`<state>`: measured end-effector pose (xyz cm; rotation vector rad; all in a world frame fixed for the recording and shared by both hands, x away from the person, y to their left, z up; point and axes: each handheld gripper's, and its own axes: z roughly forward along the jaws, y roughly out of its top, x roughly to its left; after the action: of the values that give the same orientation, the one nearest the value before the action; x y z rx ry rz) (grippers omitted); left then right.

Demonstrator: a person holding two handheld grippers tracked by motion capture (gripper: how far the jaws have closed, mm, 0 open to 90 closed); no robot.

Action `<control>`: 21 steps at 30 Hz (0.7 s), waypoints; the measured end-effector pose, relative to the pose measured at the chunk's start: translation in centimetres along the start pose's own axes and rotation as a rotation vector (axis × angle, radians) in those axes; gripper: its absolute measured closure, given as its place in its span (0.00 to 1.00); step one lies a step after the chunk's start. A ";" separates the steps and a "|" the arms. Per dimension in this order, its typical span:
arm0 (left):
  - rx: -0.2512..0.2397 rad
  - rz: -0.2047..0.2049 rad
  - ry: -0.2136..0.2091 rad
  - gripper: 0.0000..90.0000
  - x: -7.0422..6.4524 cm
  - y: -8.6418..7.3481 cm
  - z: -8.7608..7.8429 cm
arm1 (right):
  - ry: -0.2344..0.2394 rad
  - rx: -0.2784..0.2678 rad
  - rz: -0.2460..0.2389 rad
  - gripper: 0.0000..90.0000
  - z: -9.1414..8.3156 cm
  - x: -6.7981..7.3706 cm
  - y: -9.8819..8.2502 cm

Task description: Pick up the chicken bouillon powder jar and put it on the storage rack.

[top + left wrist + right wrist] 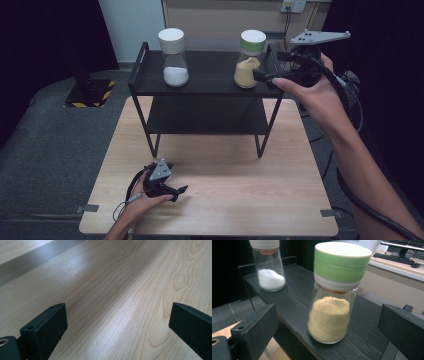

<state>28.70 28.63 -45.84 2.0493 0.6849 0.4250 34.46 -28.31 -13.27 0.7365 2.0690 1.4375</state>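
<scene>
Left gripper (176,190) rests low on the wooden table (240,200) nearest the camera, jaws wide w/ nothing between them; the left gripper view looks along bare wood grain (112,302), so this hand appears parked out of the way.

Right gripper (262,65) is held level at top-shelf height of the black two-tier rack (210,87), beside the green-lidded jar (249,59) of yellow granules. Jaws stand wide and grip nothing. In the right gripper view the jar (335,295) stands upright betw. the two jaws but ahead of their tips, apart from both pads (259,325); approx. centred, somewhat nearer the left jaw. Level pose probably suits a side-on grasp of the glass body below the lid.

White-lidded jar (173,56) of white powder stands on the same shelf, well apart to the left, also upright. Lower shelf carries nothing.

Judgement: step in hand is the approach to the green-lidded jar; closing not yet begun.
</scene>
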 end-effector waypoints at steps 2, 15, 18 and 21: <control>0.001 0.002 -0.002 0.01 0.0 0.0 0.0 | 0.002 -0.003 -0.005 0.04 -0.3 0.2 -0.4; 0.009 0.002 -0.018 0.02 0.0 0.0 0.2 | 0.065 -0.033 -0.016 0.03 -1.8 1.4 -3.3; 0.010 0.005 -0.018 0.02 0.0 0.0 0.2 | 0.079 -0.038 -0.014 0.03 -2.0 1.7 -4.0; 0.009 0.003 -0.017 0.02 0.1 0.0 0.2 | 0.094 -0.043 -0.005 0.03 -2.2 2.0 -5.1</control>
<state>28.82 28.58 -45.97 2.0607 0.6748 0.4061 30.80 -29.94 -17.66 0.6575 2.1016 1.5353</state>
